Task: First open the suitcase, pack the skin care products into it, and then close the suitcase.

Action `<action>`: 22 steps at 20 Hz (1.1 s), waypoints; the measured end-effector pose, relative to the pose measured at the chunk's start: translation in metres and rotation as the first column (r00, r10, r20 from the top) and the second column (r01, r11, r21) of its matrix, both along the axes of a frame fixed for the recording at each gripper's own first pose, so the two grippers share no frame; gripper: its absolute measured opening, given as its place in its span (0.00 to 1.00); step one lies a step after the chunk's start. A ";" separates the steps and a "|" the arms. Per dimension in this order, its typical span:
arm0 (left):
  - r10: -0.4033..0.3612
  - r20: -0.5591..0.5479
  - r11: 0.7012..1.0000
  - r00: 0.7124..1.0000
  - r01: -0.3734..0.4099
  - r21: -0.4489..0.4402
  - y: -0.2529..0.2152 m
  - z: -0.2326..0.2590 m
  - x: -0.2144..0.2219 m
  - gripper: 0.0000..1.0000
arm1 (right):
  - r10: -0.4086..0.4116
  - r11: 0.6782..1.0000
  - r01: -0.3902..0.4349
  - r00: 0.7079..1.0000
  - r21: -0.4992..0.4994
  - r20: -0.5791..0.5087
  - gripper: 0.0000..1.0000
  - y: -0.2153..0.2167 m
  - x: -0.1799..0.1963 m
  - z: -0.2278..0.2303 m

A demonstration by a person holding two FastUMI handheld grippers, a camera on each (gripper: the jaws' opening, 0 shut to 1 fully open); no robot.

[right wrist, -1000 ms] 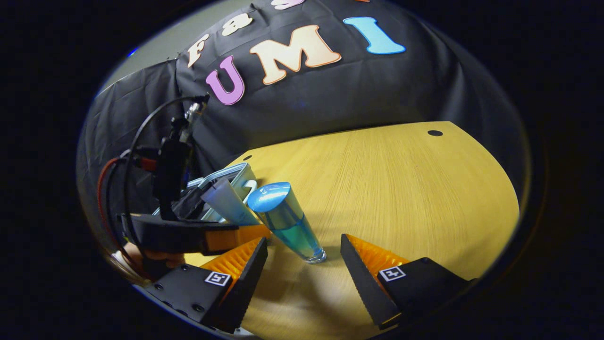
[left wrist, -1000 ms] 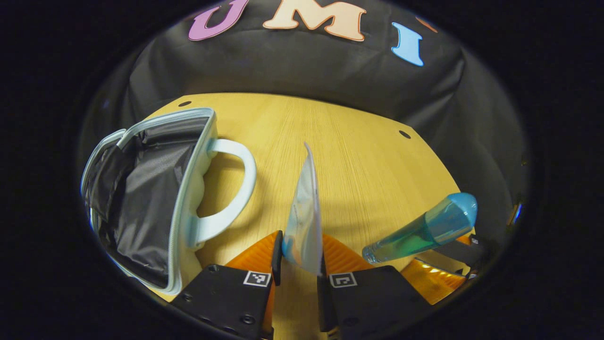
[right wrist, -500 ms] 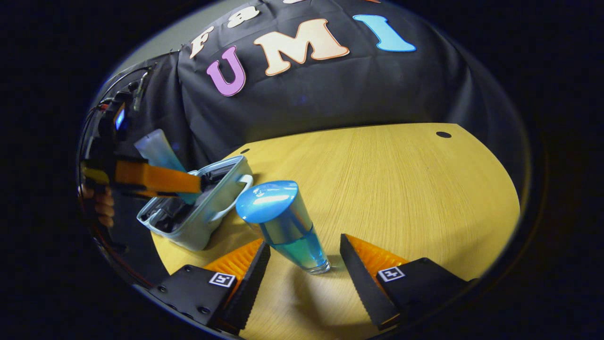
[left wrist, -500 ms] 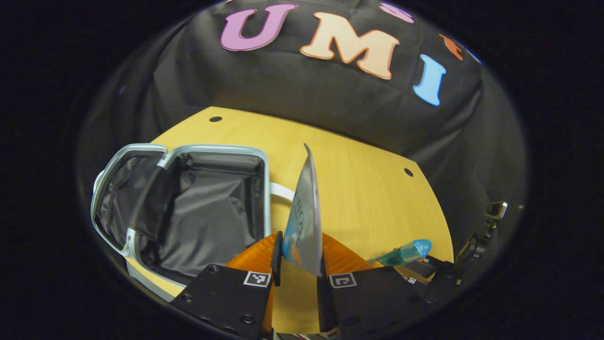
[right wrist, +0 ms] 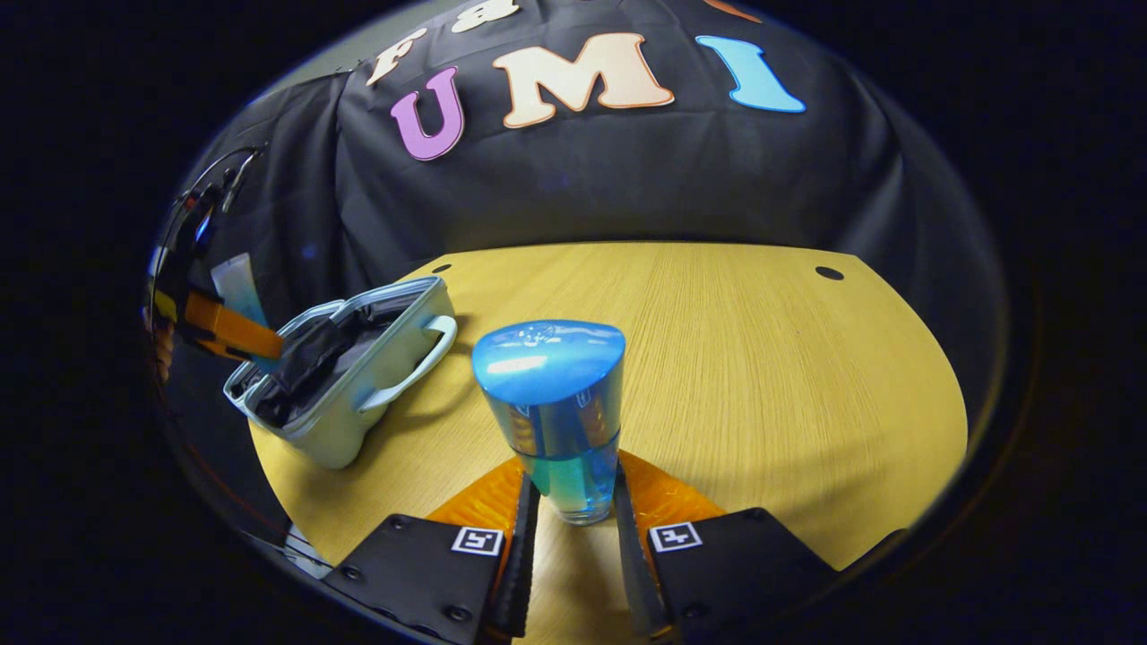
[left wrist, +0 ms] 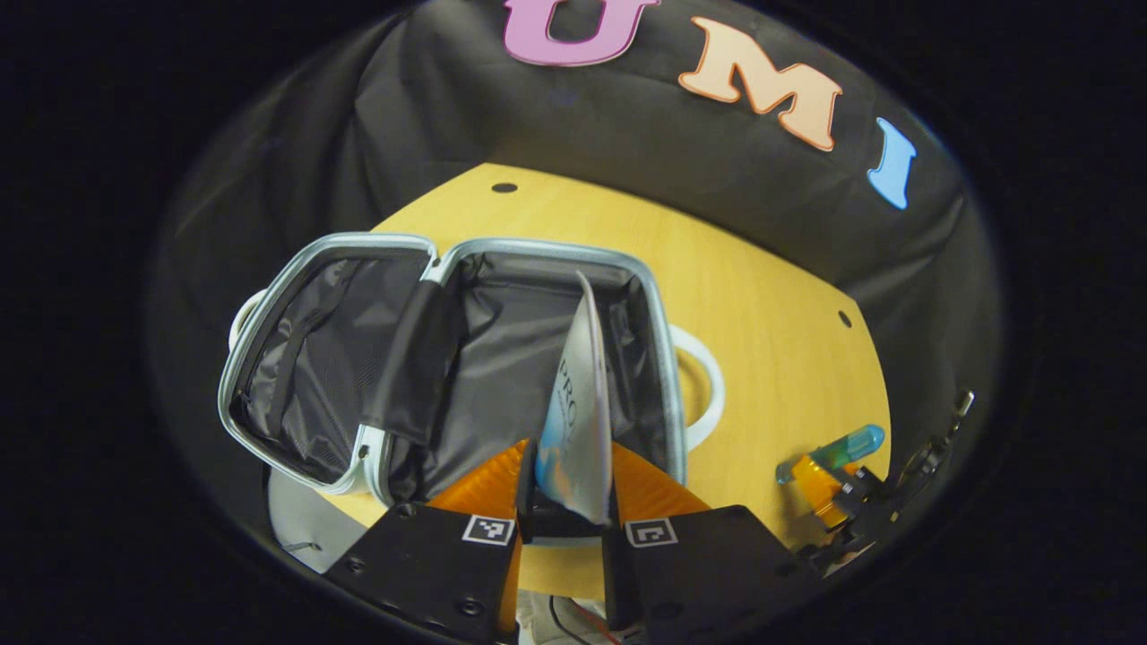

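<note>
The pale blue suitcase [left wrist: 502, 340] lies open on the wooden table [left wrist: 780, 358], its dark grey lining bare. My left gripper [left wrist: 566, 502] is shut on a flat white tube [left wrist: 578, 403] and holds it upright above the suitcase's right half. In the right gripper view a clear bottle of blue liquid with a blue cap [right wrist: 557, 403] stands on the table [right wrist: 762, 358]. My right gripper [right wrist: 572, 506] is shut on its base. The suitcase [right wrist: 358, 417] sits to the left there, with the left gripper [right wrist: 242, 336] and its tube [right wrist: 235, 279] over its far end.
The black cloth wall rises behind the table. The right gripper [left wrist: 820, 470] with the bottle [left wrist: 847, 443] sits near the table's right edge in the left gripper view. A white handle [left wrist: 708, 394] sticks out from the suitcase's right side. Bare wood lies right of the bottle.
My left gripper has carried the tube up and over the open suitcase. My right gripper, open around the bottle before, has shut on its base.
</note>
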State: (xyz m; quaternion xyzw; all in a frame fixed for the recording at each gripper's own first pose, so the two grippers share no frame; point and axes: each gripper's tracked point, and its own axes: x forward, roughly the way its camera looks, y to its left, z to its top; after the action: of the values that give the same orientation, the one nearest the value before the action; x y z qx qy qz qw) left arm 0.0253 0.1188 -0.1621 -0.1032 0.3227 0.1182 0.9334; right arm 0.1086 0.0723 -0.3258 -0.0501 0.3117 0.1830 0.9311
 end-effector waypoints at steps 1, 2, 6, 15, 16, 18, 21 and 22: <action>-0.006 -0.050 1.000 0.999 0.005 -0.011 0.006 -0.009 -0.003 0.30 | -0.016 1.000 0.016 1.000 0.001 -0.010 0.43 0.000 0.000 -0.001; -0.010 -0.092 1.000 0.996 0.009 -0.017 0.013 -0.019 -0.004 0.30 | -0.037 0.999 0.037 0.999 0.006 -0.021 0.40 -0.002 0.000 0.000; -0.055 -0.229 0.995 0.972 0.035 -0.088 0.027 -0.046 -0.008 0.30 | -0.066 0.997 0.068 0.997 0.038 -0.046 0.40 0.010 -0.008 0.015; -0.143 -0.414 0.986 0.899 0.092 -0.141 0.052 -0.073 -0.016 0.31 | 0.026 0.997 -0.023 0.999 0.069 -0.042 0.39 0.096 -0.041 0.080; -0.146 -0.426 0.985 0.893 0.094 -0.141 0.055 -0.076 -0.017 0.33 | 0.041 0.996 -0.036 0.998 0.086 -0.055 0.40 0.110 -0.046 0.083; -0.147 -0.438 0.988 0.887 0.110 -0.109 0.064 -0.079 -0.019 0.35 | 0.075 0.991 -0.065 0.994 0.115 -0.082 0.43 0.139 -0.054 0.083; -0.158 -0.408 0.986 0.899 0.122 -0.111 0.064 -0.067 -0.018 0.42 | 0.137 0.988 -0.127 0.985 0.092 -0.106 0.43 0.174 -0.065 0.074; -0.161 -0.389 0.985 0.907 0.126 -0.114 0.064 -0.062 -0.018 0.50 | 0.156 0.985 -0.146 0.981 0.090 -0.118 0.43 0.185 -0.068 0.070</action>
State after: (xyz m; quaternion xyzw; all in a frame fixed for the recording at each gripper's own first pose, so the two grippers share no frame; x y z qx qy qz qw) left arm 0.0071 0.1829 -0.2239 -0.0933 0.5166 0.0537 0.8494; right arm 0.0406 0.2571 -0.2555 -0.0245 0.3567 0.2686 0.8944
